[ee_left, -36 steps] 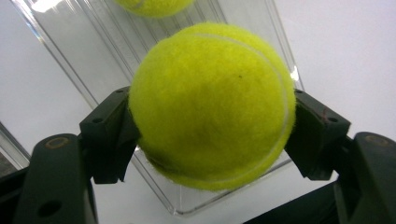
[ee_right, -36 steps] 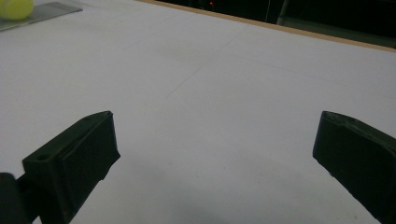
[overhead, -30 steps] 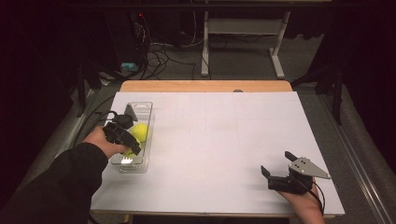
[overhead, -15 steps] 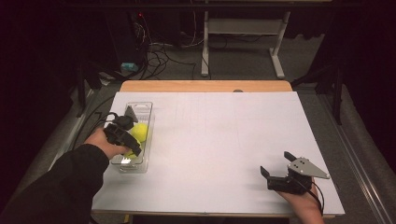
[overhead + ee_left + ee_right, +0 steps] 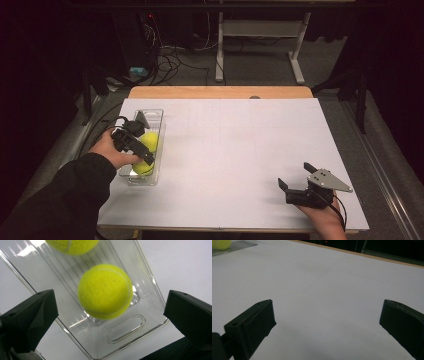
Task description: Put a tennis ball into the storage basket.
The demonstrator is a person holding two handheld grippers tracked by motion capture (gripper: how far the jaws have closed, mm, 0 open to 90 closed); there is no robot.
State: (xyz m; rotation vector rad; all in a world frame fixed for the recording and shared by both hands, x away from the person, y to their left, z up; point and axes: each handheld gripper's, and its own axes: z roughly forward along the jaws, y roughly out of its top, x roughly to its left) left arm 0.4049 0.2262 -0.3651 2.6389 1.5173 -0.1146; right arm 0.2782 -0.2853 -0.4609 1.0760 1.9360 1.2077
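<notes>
A clear plastic tray lies at the table's left with two yellow tennis balls in it. One ball sits mid-tray, the other at the near end. My left gripper hangs over the tray. Its jaws have just been opening and now stand wide. In the left gripper view the near ball rests on the tray between the jaws of my left gripper, touched by neither pad. The second ball lies beyond it. My right gripper rests open near the front right, nothing in my right gripper.
White paper covers the table, with a wooden strip along its far edge. Cables and a desk frame stand on the floor beyond. The right gripper view catches a ball and the tray far off at its top left.
The left gripper's jaws stand wider than before, and a yellow ball now lies free at the tray's near end. The right gripper has not moved.
</notes>
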